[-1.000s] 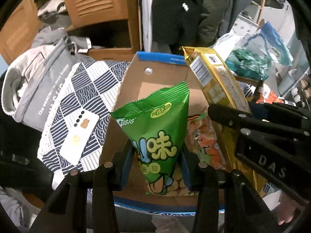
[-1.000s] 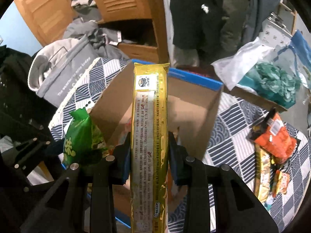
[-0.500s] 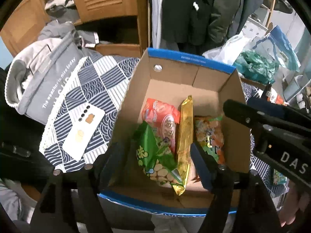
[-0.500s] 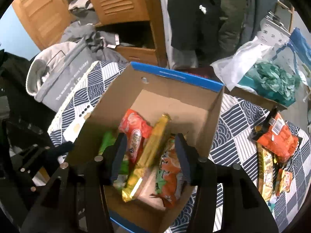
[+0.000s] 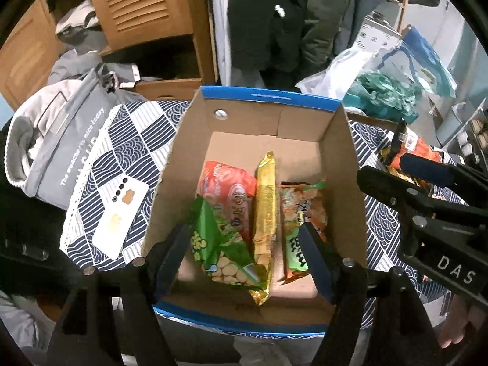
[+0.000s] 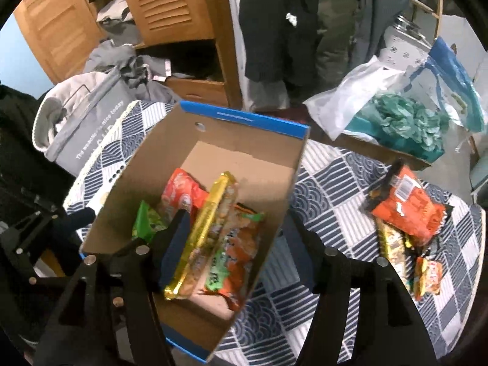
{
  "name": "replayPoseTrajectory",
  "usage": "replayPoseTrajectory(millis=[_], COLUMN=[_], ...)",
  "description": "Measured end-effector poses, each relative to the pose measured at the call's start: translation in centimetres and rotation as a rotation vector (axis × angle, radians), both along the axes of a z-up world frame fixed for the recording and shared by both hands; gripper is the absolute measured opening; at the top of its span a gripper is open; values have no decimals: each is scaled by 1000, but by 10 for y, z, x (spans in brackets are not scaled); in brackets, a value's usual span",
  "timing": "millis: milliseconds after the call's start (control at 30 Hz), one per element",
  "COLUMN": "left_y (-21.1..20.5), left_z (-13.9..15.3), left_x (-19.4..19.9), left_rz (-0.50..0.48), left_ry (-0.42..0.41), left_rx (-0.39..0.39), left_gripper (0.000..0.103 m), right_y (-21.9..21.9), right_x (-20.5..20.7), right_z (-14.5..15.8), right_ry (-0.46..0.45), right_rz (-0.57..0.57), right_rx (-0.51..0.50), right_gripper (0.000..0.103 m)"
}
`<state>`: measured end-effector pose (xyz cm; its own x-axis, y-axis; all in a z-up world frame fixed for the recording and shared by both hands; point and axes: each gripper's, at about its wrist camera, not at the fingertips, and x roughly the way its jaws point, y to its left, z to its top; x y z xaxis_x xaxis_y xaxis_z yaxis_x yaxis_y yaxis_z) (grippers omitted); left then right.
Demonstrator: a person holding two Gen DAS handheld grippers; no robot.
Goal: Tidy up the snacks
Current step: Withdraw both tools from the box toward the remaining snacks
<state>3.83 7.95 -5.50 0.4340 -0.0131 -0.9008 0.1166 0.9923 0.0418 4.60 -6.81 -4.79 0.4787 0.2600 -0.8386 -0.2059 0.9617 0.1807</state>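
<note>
A cardboard box with a blue rim stands on the patterned tablecloth. Inside it lie a green snack bag, a long gold pack, a red bag and an orange-green bag. My left gripper hovers open above the box's near end, holding nothing. Over the box, my right gripper has its jaws opening; the gold pack lies loose below them. More snacks, among them an orange bag, lie on the cloth to the right.
A white phone lies on the cloth left of the box, beside a grey bag. Plastic bags crowd the far right. A wooden cabinet and hanging coats stand behind the table.
Both grippers let go: the green bag and the gold pack dropped from upright in the jaws to lying in the box. Both pairs of jaws opened and drew back slightly.
</note>
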Motion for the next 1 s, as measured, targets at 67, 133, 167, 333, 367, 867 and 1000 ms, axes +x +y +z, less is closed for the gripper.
replayPoseTrajectory(millis=[67,133,167,333,367,867,1000], left_y=[-6,-12,-14,-32,-36,-100,-118], left_z=[1,1,1,-2,-2,-3,-6], left_x=[-1,-2,-2,-3,-3,-9,-10], left_rz=[-14,-25,-29,-64,-71,-180,-205], left_ry=[0,1,2,20,22,51,61], left_rx=[1,0,-1,-2,5,17,20], left_gripper=[75,75,75,75,75,75,75], right_y=[-6,-14,-17,-37,-41,-117,-141], right_x=[-3,-6,-7,-14,-16,-44,-50], right_z=[0,-1,-2,-6,-7,-25,-30], right_ry=[-3,0,1,6,6,34,41], right_rz=[-5,-15,-19,-44,-50,-157,-200], right_rx=[-11,-20,-22,-41,-46,-89,-89], right_gripper=[65,65,65,69,69,73,73])
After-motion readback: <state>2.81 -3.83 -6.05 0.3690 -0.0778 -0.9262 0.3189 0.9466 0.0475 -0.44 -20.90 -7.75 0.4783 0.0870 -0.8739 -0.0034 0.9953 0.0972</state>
